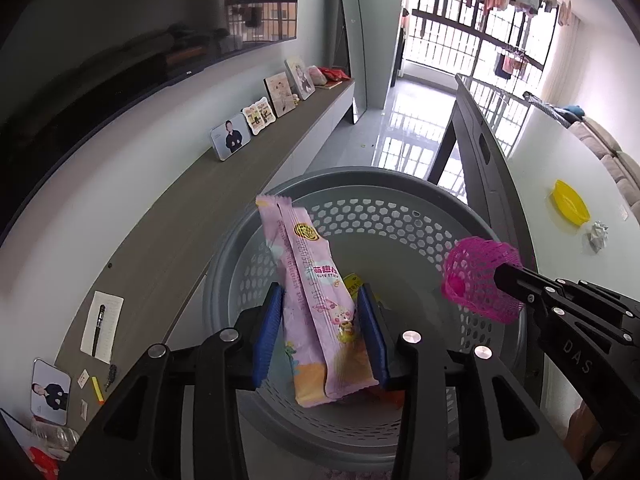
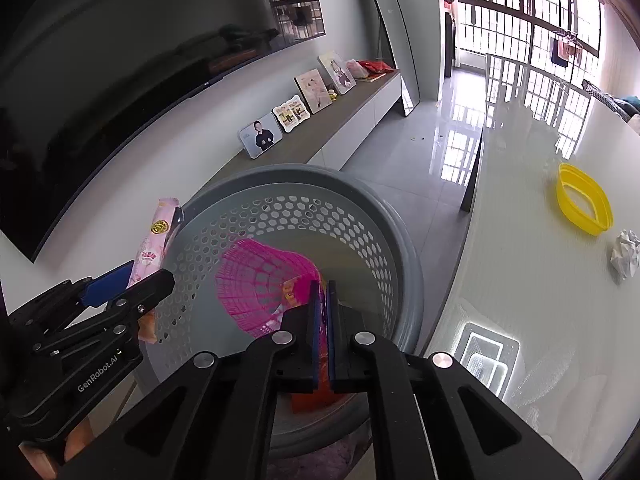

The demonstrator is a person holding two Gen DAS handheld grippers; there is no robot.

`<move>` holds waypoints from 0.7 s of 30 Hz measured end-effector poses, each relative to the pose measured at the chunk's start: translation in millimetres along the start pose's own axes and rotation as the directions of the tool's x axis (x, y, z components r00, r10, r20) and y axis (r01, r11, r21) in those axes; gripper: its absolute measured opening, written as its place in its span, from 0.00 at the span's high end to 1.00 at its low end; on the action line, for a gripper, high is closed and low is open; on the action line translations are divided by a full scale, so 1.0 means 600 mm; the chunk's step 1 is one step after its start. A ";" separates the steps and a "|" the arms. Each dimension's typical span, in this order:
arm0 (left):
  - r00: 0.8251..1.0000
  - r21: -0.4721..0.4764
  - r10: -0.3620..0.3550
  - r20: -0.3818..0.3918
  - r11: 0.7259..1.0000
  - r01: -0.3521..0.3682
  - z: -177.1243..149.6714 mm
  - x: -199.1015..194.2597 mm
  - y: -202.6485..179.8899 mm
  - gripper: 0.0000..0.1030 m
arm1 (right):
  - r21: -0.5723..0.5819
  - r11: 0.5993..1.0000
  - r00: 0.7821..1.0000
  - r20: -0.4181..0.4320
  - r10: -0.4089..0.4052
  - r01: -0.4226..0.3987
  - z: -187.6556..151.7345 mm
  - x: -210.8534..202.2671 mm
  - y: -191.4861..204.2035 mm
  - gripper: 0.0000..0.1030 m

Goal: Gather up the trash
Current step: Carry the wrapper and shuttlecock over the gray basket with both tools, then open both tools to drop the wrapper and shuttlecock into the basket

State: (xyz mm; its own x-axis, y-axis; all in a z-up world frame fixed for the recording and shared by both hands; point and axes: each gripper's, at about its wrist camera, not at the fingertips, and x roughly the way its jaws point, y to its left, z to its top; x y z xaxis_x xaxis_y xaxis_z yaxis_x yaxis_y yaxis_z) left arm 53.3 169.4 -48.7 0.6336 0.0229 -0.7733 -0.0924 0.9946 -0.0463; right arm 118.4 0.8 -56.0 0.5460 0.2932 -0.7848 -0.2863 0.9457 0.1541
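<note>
A grey perforated basket (image 1: 400,216) (image 2: 360,208) stands below both grippers. My left gripper (image 1: 320,312) has its blue pads apart, with a pink snack wrapper (image 1: 316,304) between them over the basket; the wrapper looks loose, not pinched. It also shows in the right wrist view (image 2: 154,248), beside the left gripper (image 2: 120,284). My right gripper (image 2: 323,296) is shut on a pink foam fruit net (image 2: 260,284) over the basket; the net also shows in the left wrist view (image 1: 478,276). Other wrappers (image 1: 354,282) lie in the basket.
A white table (image 2: 540,280) stands to the right with a yellow dish (image 2: 584,200) and a crumpled paper ball (image 2: 626,258). A long grey shelf (image 1: 180,216) with photo frames (image 1: 230,142) runs along the left wall under a TV.
</note>
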 end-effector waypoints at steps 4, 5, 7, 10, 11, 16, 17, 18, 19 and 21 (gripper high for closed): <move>1.000 -0.006 0.014 -0.003 1.000 -0.014 -0.002 -0.001 0.005 0.48 | 0.014 1.000 1.000 0.006 0.002 -0.002 -0.002 -0.002 -0.003 0.71; 1.000 -0.008 0.020 0.000 1.000 -0.020 -0.002 -0.002 0.006 0.42 | 0.017 1.000 1.000 0.013 0.001 -0.001 -0.003 -0.004 -0.003 0.67; 1.000 -0.011 0.027 0.005 1.000 -0.027 -0.003 -0.005 0.006 0.37 | 0.017 1.000 1.000 0.020 -0.001 0.000 -0.004 -0.005 -0.004 0.66; 0.999 -0.016 0.036 0.006 0.999 -0.036 -0.004 -0.007 0.007 0.32 | 0.017 1.000 1.000 0.014 0.002 -0.003 -0.004 -0.003 -0.004 0.66; 0.999 -0.017 0.038 0.008 0.999 -0.038 -0.004 -0.008 0.008 0.30 | 0.017 1.000 1.000 0.015 0.004 -0.004 -0.004 -0.004 -0.005 0.66; 0.999 -0.017 0.050 0.013 0.999 -0.049 -0.004 -0.014 0.006 0.26 | 0.030 0.999 1.000 0.020 0.014 -0.015 -0.001 -0.003 -0.006 0.61; 0.999 -0.016 0.052 0.013 0.999 -0.052 -0.003 -0.015 0.006 0.26 | 0.031 0.999 1.000 0.019 0.016 -0.016 -0.001 -0.002 -0.007 0.61; 0.998 -0.016 0.053 0.012 0.998 -0.053 -0.004 -0.015 0.007 0.26 | 0.032 0.999 1.000 0.019 0.017 -0.018 -0.003 -0.002 -0.006 0.60; 0.998 -0.016 0.056 0.012 0.998 -0.055 -0.004 -0.016 0.006 0.25 | 0.034 0.999 1.000 0.020 0.020 -0.020 -0.003 -0.003 -0.007 0.59; 0.998 -0.016 0.061 0.013 0.998 -0.061 -0.004 -0.018 0.006 0.23 | 0.038 0.999 0.999 0.024 0.023 -0.024 -0.003 -0.006 -0.012 0.57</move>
State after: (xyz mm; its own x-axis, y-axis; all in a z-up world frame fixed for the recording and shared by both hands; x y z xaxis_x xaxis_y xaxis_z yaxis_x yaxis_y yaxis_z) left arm 44.3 172.3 -42.0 0.6370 0.0846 -0.7662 -0.1432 0.9896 -0.0098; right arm 117.1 -7.3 -55.6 0.5580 0.3182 -0.7664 -0.2693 0.9430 0.1954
